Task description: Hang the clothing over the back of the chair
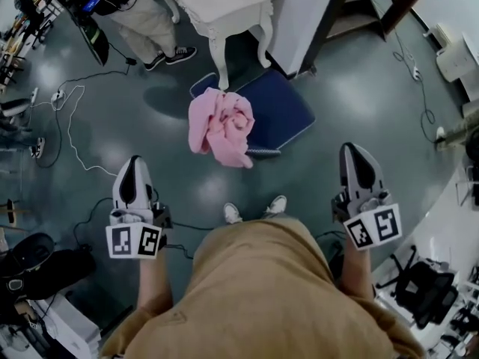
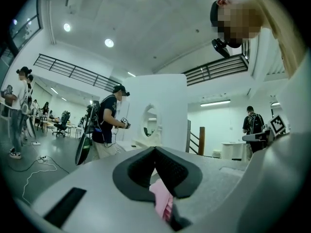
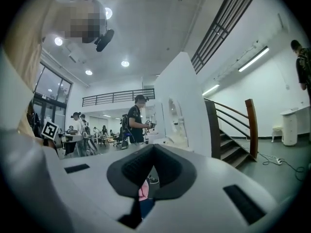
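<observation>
1. Square black-and-white markers on each gripper's cube.
2. Pink clothing (image 1: 221, 126) heaped at blue chair's (image 1: 288, 107) near edge, ahead between left gripper (image 1: 133, 161) and right gripper (image 1: 353, 151), apart from both.
3. Both clenched, empty.

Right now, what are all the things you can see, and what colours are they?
clothing: one, pink, bunched on the chair's left side
chair: one, dark blue, on the floor straight ahead
table: one, white with curvy legs, behind the chair
cables: several, white and black, on the grey floor at left
bystander: one, light trousers and dark shoes, top left
shoes: two, white, the person's own, below the chair
top: one, tan, the person's own
left gripper: one, grey-white, shut, empty
right gripper: one, grey-white, shut, empty
</observation>
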Demonstrator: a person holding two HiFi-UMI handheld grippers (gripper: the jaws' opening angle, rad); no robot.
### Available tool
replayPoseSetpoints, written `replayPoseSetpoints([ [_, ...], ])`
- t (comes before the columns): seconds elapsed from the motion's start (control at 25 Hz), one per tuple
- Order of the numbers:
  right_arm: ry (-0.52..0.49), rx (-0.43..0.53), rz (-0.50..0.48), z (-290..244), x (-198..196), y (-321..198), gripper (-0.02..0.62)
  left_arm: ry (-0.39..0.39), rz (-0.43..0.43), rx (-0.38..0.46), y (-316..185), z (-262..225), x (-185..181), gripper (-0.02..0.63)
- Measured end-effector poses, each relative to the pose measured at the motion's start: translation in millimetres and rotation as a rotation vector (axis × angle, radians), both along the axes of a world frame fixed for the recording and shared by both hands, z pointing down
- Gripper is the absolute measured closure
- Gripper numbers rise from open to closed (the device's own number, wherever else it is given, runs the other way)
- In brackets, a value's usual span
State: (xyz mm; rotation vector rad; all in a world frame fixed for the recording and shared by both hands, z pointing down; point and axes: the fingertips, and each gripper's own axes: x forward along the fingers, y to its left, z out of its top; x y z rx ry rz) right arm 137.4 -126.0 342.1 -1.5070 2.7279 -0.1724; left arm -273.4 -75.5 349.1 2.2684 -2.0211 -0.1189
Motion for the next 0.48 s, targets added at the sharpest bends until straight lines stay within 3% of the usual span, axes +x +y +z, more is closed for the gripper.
replayPoseSetpoints([
  [0.48, 0.001, -0.025, -0.07, 10.9, -43.1, 0.1, 0.594, 0.001, 0.012, 0.017, 2.2, -8.5, -2.4, 0.601],
])
